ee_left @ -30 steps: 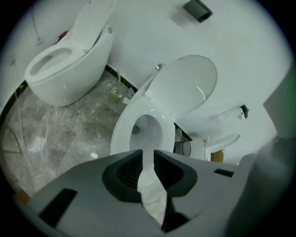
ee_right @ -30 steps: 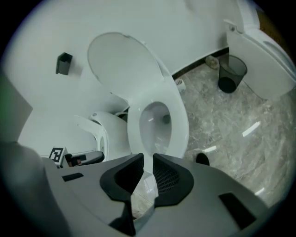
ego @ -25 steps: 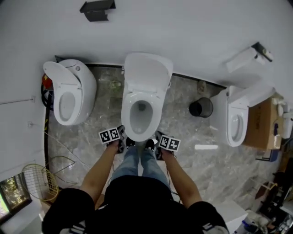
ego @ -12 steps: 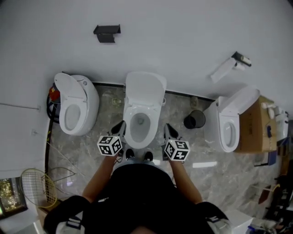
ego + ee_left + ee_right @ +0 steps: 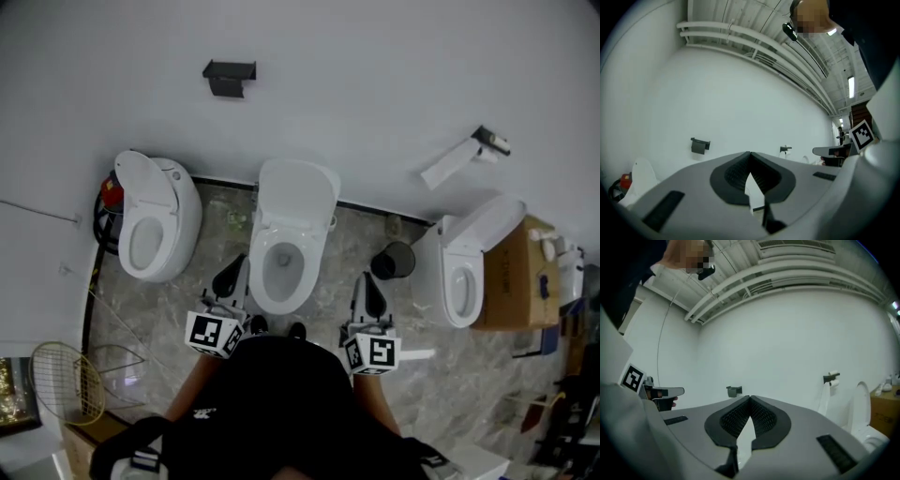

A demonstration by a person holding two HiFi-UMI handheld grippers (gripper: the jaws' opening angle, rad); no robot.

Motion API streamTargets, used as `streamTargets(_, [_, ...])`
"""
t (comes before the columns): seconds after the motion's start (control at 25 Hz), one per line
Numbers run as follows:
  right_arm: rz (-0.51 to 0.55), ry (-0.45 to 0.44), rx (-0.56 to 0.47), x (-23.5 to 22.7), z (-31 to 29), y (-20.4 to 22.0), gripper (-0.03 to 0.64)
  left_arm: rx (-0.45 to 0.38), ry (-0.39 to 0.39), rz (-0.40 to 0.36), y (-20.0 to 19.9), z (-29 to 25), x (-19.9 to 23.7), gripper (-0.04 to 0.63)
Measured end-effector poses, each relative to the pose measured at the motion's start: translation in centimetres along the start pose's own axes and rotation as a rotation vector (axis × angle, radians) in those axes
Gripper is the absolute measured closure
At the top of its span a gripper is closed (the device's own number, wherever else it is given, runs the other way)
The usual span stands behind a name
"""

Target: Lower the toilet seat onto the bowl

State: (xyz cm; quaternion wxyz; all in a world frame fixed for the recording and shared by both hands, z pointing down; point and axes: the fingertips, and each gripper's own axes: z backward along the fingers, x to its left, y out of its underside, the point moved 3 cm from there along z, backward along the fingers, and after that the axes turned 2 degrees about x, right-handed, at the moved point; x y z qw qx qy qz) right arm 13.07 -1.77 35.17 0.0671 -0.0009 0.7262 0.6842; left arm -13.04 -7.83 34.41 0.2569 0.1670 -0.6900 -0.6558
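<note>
The middle white toilet (image 5: 284, 265) stands against the wall with its lid (image 5: 299, 193) raised and the bowl open; I cannot tell the seat apart from the lid. My left gripper (image 5: 229, 277) hovers just left of the bowl and my right gripper (image 5: 367, 293) just right of it, neither touching. Both point level at the white wall. In the left gripper view the left gripper (image 5: 750, 153) is shut and empty. In the right gripper view the right gripper (image 5: 750, 398) is likewise shut and empty.
A second toilet (image 5: 154, 221) stands at the left, a third (image 5: 463, 268) at the right beside a cardboard box (image 5: 511, 278). A black bin (image 5: 392, 260) sits between the middle and right toilets. A paper holder (image 5: 464, 157) and black bracket (image 5: 229, 77) hang on the wall.
Both grippers have risen from low beside the person's feet to either side of the bowl and have turned, so their jaws now point at the wall.
</note>
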Motion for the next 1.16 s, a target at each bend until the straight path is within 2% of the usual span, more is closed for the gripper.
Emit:
streamTargets(0.12, [0.027, 0.024, -0.043, 0.1, 0.0, -0.8, 0.600, -0.047, -0.019, -0.041, -1.4, 0.2, 0.3, 0.591])
streamTargets(0.28, [0.026, 0.025, -0.063, 0.3, -0.1, -1.2, 0.600, -0.067, 0.003, -0.073, -2.4, 0.3, 0.0, 0.591])
streamTargets(0.68, [0.052, 0.041, -0.090, 0.9, 0.2, -1.9, 0.600, -0.065, -0.020, -0.138, -3.0, 0.4, 0.0, 0.591])
streamTargets(1.16, [0.067, 0.046, -0.102, 0.8, 0.0, -2.5, 0.600, -0.065, -0.011, -0.164, -3.1, 0.2, -0.2, 0.591])
